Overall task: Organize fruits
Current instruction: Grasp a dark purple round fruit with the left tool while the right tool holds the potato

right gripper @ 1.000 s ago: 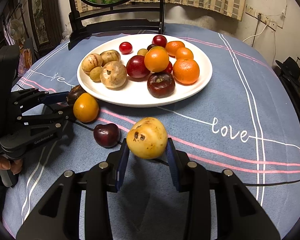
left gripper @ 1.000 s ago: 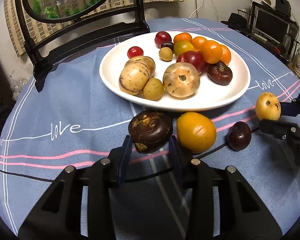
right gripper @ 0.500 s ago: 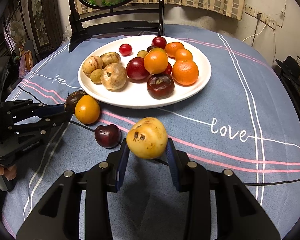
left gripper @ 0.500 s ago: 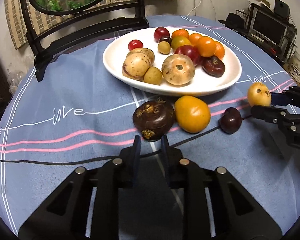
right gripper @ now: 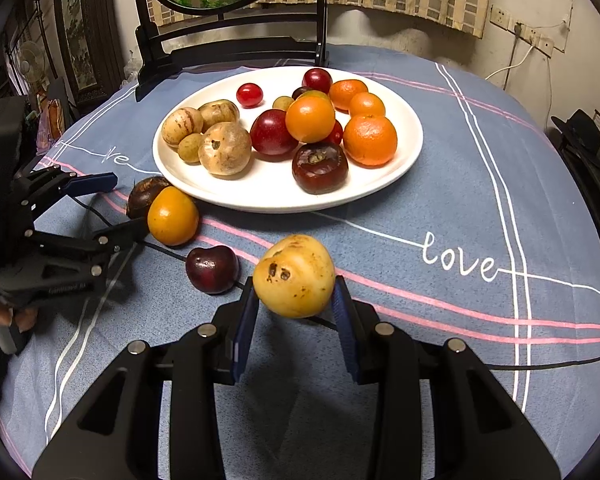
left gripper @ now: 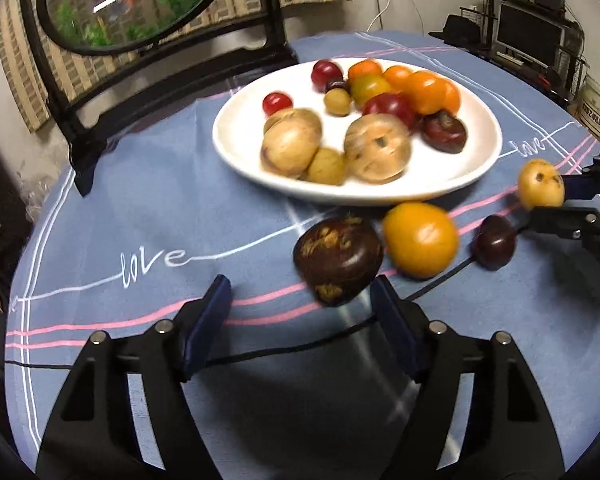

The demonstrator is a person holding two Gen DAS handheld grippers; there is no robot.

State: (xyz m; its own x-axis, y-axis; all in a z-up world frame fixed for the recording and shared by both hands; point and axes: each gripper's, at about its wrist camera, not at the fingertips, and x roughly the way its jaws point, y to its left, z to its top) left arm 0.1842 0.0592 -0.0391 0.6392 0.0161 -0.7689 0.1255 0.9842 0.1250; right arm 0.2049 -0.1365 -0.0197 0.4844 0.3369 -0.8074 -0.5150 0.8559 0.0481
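The left gripper [left gripper: 300,304] was opening, its jaws empty, a round dark-brown mangosteen [left gripper: 338,266] just ahead; the right gripper [right gripper: 296,304] clenched a speckled yellow round fruit [right gripper: 295,275].

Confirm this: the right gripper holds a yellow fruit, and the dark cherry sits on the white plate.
One detail is wrong. The right gripper does hold the yellow fruit, but the dark cherry lies on the tablecloth, not on the white plate, as the right wrist view shows.

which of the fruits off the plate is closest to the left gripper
The dark brown fruit, sitting just ahead of the opening left fingers; the orange and cherry lie farther right.
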